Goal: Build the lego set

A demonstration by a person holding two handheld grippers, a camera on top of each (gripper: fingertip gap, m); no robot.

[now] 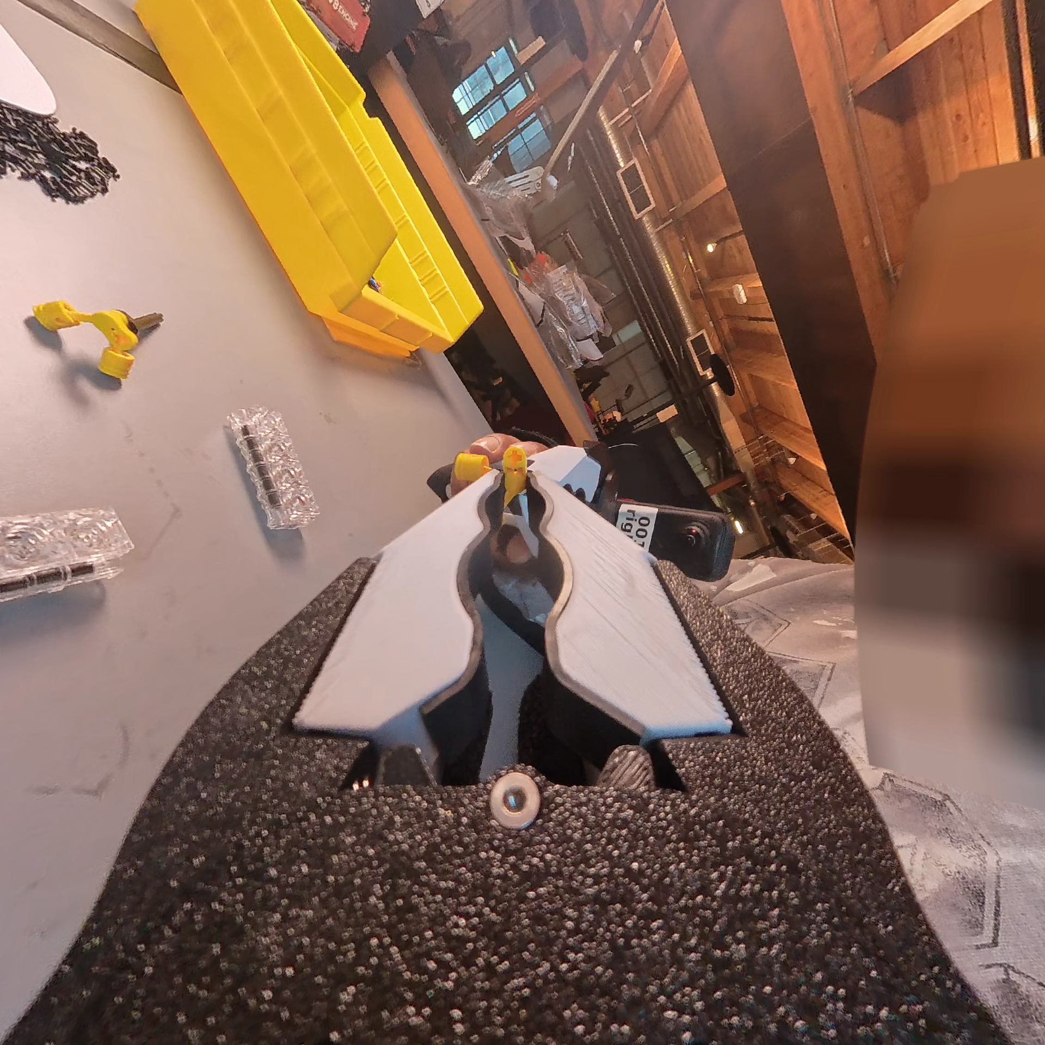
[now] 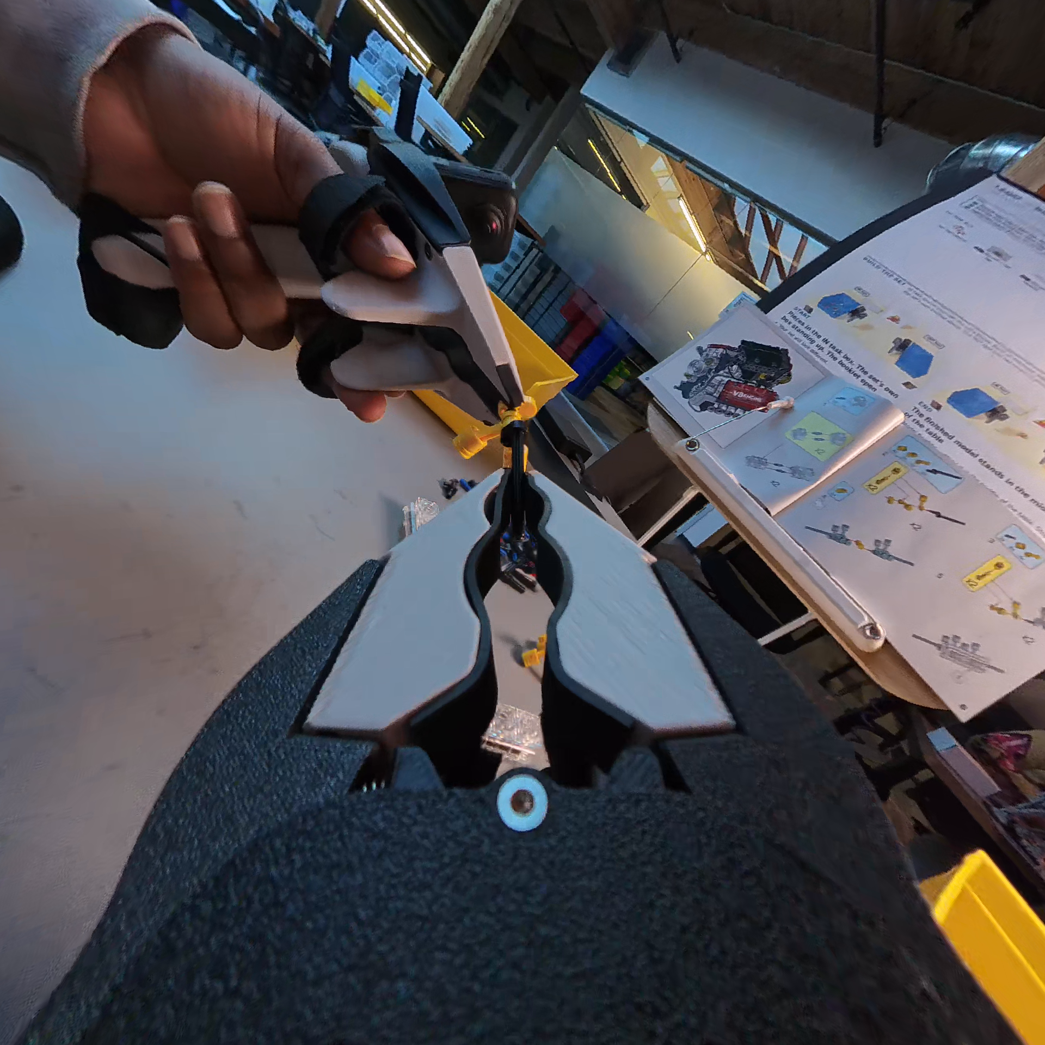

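Observation:
My left gripper (image 1: 513,480) is shut on a small yellow connector piece (image 1: 513,463) with a cross hole and a side stub. In the right wrist view a hand holds the left gripper (image 2: 512,396), which comes in from the upper left and pinches the same yellow piece (image 2: 497,427) in the air above the table. My right gripper (image 2: 515,480) is shut on a thin black axle (image 2: 514,452). The axle's far end meets the yellow piece. The right gripper's camera body (image 1: 692,534) shows just behind the left fingertips.
On the grey table (image 1: 169,622) lie a yellow jointed assembly (image 1: 90,333), two clear ribbed pieces (image 1: 271,469), a pile of black pins (image 1: 51,152) and stacked yellow bins (image 1: 316,169). An instruction booklet on a stand (image 2: 876,452) is at right. Another yellow bin (image 2: 995,950) is low right. Only a small space, under 4 cm, lies between the two pairs of fingers.

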